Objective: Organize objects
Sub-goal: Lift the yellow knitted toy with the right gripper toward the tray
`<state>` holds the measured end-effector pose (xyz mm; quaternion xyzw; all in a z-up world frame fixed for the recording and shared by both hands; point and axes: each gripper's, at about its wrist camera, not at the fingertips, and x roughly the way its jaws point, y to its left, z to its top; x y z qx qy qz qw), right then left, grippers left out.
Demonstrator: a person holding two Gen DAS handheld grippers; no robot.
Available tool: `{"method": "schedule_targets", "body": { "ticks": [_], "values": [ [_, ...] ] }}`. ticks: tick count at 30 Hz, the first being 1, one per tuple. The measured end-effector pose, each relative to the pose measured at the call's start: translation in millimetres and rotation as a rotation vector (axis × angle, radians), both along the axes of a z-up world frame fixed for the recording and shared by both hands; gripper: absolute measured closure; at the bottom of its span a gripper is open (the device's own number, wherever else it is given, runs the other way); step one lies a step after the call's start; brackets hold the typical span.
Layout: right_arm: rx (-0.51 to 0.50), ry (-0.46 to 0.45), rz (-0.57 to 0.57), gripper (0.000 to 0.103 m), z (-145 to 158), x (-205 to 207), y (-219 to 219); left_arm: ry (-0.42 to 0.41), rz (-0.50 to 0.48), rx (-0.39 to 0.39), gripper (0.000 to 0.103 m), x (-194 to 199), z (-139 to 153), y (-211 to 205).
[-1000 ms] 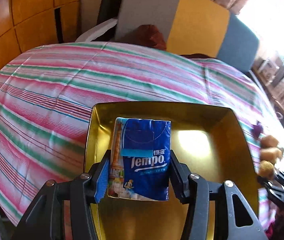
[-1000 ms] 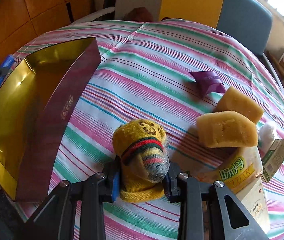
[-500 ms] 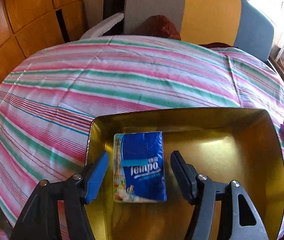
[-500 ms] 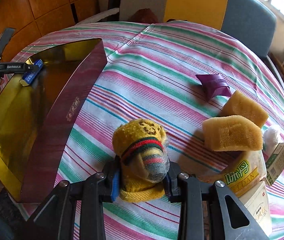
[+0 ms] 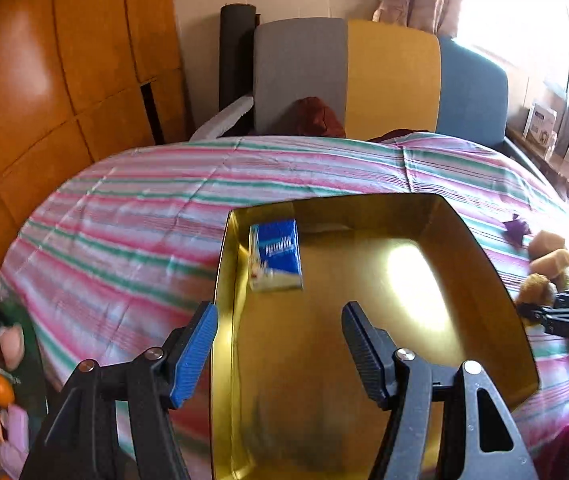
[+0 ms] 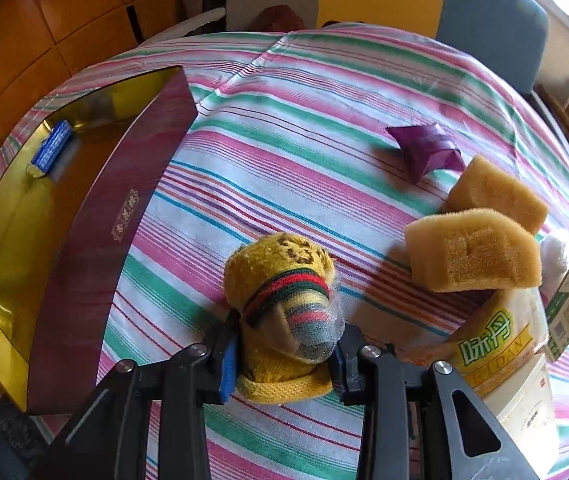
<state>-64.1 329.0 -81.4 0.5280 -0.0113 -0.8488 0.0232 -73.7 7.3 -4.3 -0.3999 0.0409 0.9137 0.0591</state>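
Both tongs are in view. Left gripper (image 5: 278,344) stands with its jaws apart and nothing between them, above the near part of the gold-lined box (image 5: 484,264). Right gripper (image 6: 284,354) has its jaws opening slightly, yet its pads press on the rolled sock bundle (image 6: 284,292) resting on the striped tablecloth (image 6: 284,120).

Progress, as judged: one item is stowed. The blue tissue pack (image 5: 275,256) lies flat in the far left corner of the box. Left to sort, near the table's right edge:
- two porous, blocky yellow sponges (image 6: 472,256);
- a crinkled purple wrapper (image 6: 424,150);
- a glossy yellow packet (image 6: 496,344).

The box is rigid, its lining reflective; the bundle is soft knit.
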Motion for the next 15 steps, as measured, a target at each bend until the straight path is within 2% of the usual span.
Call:
{"method": "schedule_targets", "body": {
  "ticks": [2,5,8,15],
  "values": [
    [-0.032,-0.002,-0.015,0.065,-0.8,-0.2,4.9,-0.001,0.013,0.025,0.038,9.9,1.2,-6.8],
    [-0.048,0.001,-0.017,0.065,-1.8,1.8,8.0,0.017,0.02,0.008,0.038,20.1,3.8,-11.3],
    [-0.042,0.015,-0.016,0.064,-2.4,4.2,8.1,0.029,0.02,-0.005,0.038,28.0,3.8,-15.2],
    [-0.011,0.054,-0.008,0.064,-3.3,9.3,4.4,-0.001,0.038,0.0,0.038,40.0,-6.6,-29.5]
  ]
}}
